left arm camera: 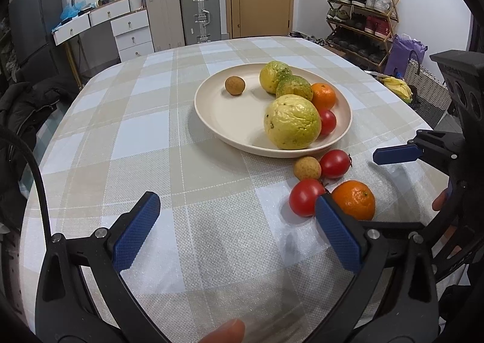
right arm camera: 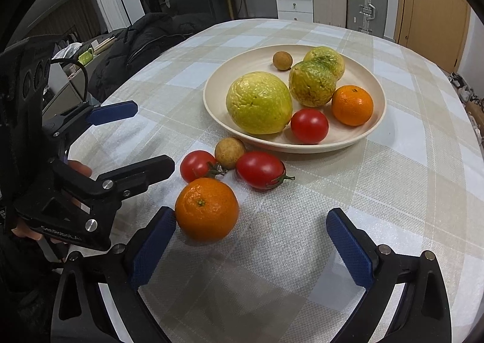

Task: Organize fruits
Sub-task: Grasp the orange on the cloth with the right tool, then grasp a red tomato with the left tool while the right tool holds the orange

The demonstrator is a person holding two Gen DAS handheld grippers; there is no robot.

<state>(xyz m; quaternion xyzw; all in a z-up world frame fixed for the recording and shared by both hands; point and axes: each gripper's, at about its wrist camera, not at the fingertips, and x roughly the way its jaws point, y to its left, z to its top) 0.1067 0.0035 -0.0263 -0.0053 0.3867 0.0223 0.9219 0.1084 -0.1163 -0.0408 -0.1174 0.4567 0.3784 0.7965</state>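
1. The right gripper (right arm camera: 251, 240) hung with its jaws apart and empty over the checked desk (right arm camera: 393, 191), its left pad just beside a loose mandarin (right arm camera: 207, 209).
2. The left gripper (left arm camera: 239, 228) was likewise spread and empty.
3. Two tomatoes (right arm camera: 260, 169) and a longan (right arm camera: 230, 152) lay past the mandarin.
4. Farthest, the cream plate (right arm camera: 375, 128) held three guavas (right arm camera: 259, 102), a tomato, a mandarin and a longan.

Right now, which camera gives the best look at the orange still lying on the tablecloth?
The right wrist view: the orange on the cloth sits near and whole, stem dimple visible, just beyond the open right gripper. In the left wrist view, that orange is smaller, with its lower left edge hidden behind one finger of the open left gripper.
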